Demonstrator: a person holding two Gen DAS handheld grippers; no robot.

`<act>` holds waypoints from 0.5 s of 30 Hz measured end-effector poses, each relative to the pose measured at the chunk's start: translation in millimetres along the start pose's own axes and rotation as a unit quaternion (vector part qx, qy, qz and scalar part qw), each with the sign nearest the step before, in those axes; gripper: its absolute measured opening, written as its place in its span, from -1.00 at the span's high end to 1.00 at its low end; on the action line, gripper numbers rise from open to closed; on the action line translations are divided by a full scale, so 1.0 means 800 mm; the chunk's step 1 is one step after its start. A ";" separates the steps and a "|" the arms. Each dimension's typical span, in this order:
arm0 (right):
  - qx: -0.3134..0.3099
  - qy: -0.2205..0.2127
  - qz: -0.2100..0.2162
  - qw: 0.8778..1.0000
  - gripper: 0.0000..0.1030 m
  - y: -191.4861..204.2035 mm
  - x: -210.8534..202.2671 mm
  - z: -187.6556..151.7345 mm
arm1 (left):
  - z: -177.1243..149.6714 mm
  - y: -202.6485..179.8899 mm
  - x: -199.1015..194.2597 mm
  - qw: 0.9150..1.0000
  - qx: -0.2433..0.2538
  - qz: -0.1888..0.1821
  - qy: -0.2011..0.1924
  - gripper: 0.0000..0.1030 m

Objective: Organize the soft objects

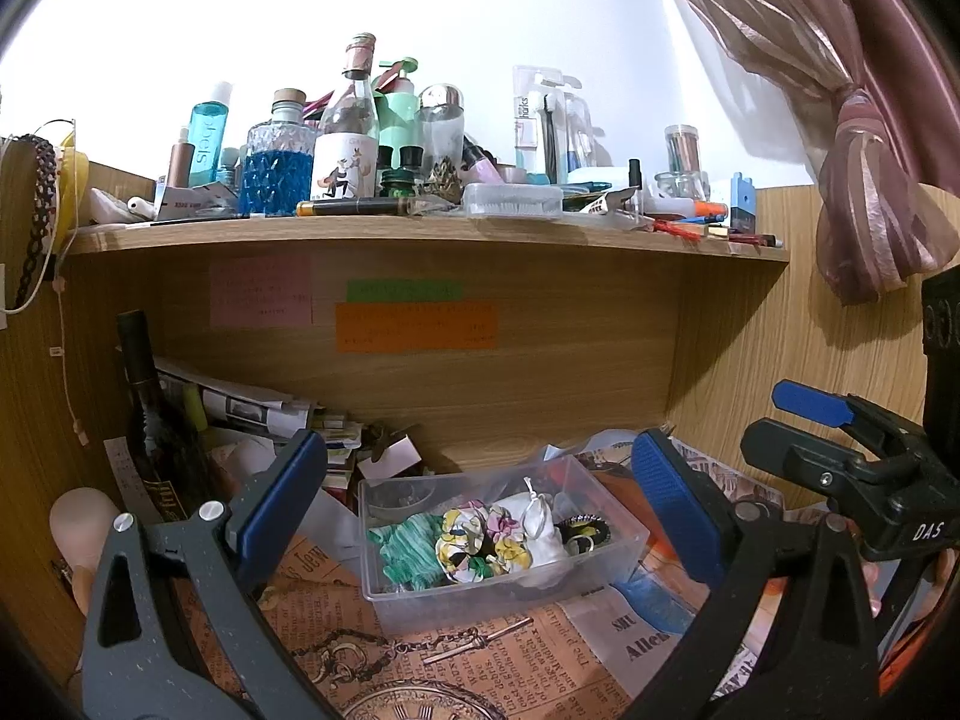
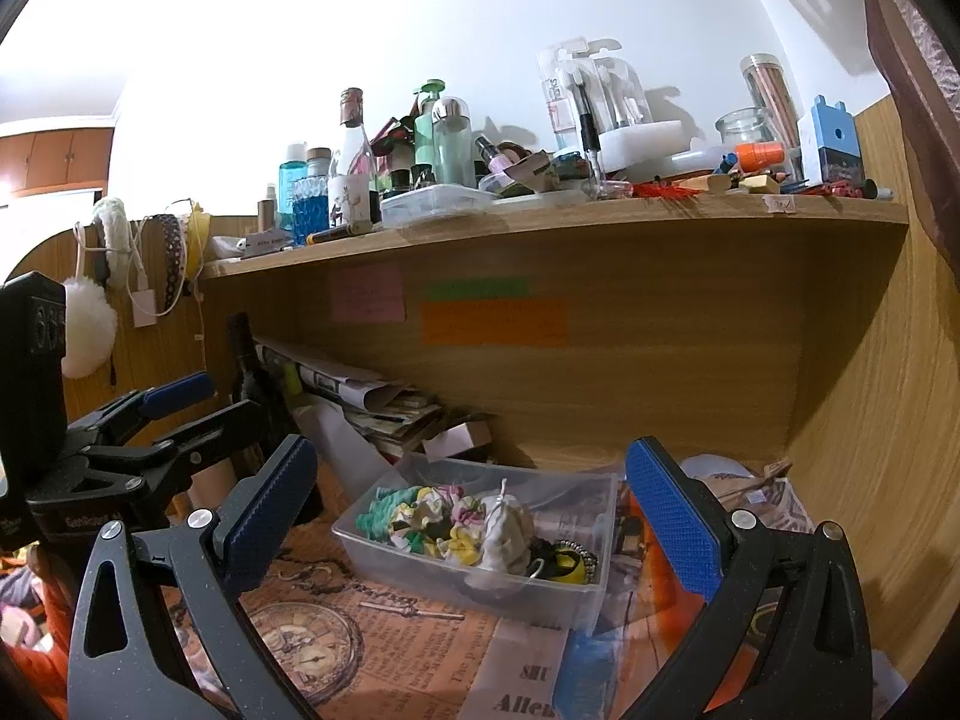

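Note:
A clear plastic box stands on the newspaper-covered desk under the shelf. It holds soft items: a green scrunchie, a floral scrunchie, a white cloth pouch and a yellow-black band. My left gripper is open and empty, just in front of the box. My right gripper is open and empty, also facing the box. The other gripper shows at each view's edge.
A wooden shelf crowded with bottles and jars hangs above. A dark wine bottle and stacked papers stand at the back left. A pocket-watch chain lies on the desk. A pink curtain hangs right.

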State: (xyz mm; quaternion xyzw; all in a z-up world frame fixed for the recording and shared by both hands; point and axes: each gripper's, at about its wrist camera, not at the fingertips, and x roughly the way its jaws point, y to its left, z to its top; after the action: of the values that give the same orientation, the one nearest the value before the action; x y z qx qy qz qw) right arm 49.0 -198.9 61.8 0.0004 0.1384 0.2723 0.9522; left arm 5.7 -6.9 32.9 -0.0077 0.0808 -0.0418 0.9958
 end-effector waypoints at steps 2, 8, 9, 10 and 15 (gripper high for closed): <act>0.000 0.000 0.001 1.000 -1.00 -0.001 0.000 0.000 | 0.000 -0.001 0.000 1.000 0.000 0.000 0.000 -1.00; 0.004 0.001 -0.002 1.000 -1.00 -0.001 0.001 -0.001 | -0.001 0.003 0.004 1.000 -0.002 -0.008 0.004 -1.00; 0.004 0.002 -0.002 1.000 -1.00 -0.002 0.002 -0.002 | -0.001 0.003 0.005 1.000 -0.001 -0.009 0.005 -1.00; 0.004 0.002 -0.002 1.000 -1.00 -0.002 0.002 -0.002 | -0.001 0.003 0.005 1.000 -0.002 -0.009 0.006 -1.00; 0.006 0.006 -0.001 1.000 -1.00 -0.003 0.004 -0.003 | -0.003 0.002 0.007 1.000 0.003 -0.010 0.009 -1.00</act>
State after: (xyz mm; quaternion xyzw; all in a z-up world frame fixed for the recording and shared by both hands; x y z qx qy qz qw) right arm 52.2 -199.1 58.1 0.0042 0.1456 0.2706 0.9516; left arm 10.8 -6.1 29.3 -0.0056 0.0892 -0.0518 0.9947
